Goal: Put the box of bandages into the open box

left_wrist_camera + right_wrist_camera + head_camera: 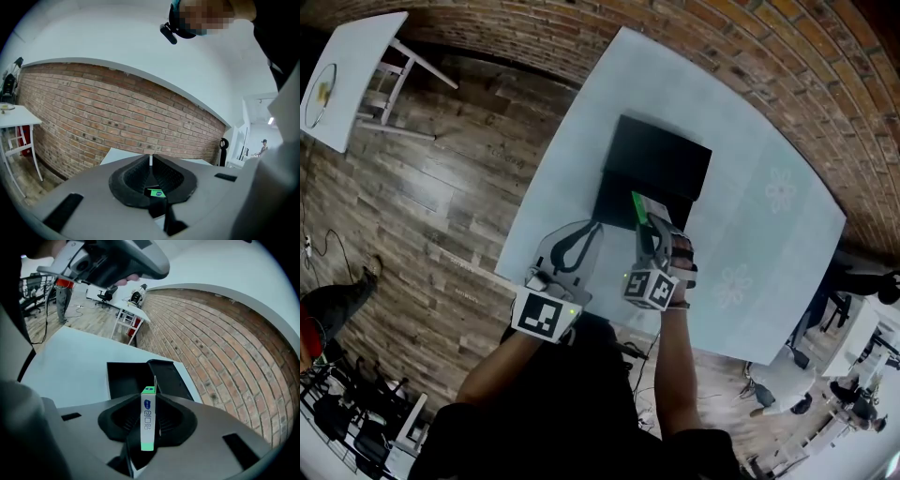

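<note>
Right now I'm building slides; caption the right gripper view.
Right gripper grips the bandage box, with the open black box ahead.

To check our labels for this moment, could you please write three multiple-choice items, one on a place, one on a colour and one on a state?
1. Where does the open black box stand?
A. on the light table
B. on a shelf
C. on a cart

2. What colour are the ends of the box of bandages?
A. red
B. green
C. yellow

3. In what state is the right gripper?
A. open and empty
B. shut on nothing
C. shut on the box of bandages

Answers:
1 A: the head view shows it lying flat on the table top.
2 B: the right gripper view shows green at both ends of its white body.
3 C: that view shows the jaws pressing on its two sides.
</note>
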{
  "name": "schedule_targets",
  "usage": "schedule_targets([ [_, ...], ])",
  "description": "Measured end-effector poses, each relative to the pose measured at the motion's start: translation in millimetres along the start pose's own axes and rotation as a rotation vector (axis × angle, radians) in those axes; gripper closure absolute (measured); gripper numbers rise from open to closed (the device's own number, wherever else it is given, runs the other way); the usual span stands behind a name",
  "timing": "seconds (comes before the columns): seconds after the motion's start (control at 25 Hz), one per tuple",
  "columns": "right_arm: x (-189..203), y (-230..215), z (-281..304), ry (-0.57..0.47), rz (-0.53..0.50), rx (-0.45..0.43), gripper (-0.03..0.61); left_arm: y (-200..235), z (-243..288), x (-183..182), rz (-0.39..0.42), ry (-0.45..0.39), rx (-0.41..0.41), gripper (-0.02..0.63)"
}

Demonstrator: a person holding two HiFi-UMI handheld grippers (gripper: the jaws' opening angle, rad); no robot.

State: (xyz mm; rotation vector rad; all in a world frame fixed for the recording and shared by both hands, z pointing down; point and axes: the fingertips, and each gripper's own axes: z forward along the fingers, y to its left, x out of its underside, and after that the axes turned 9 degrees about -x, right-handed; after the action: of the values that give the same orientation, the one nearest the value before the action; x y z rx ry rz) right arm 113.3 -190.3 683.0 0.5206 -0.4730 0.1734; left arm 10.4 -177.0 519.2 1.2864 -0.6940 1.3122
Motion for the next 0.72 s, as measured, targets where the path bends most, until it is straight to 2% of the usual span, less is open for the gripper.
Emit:
schedule_targets([
  [0.44,9.3,7.1,30.4,0.068,-0.091,-0.047,0.469,9.1,4.0,2.6,-0.012,0.016,0.004,0.566],
  [0.72,12.7,4.5,42.2,0.107,-0.176,-0.021,0.469,11.2,6.1,7.3,-0.021,0.028,0.0,0.566],
])
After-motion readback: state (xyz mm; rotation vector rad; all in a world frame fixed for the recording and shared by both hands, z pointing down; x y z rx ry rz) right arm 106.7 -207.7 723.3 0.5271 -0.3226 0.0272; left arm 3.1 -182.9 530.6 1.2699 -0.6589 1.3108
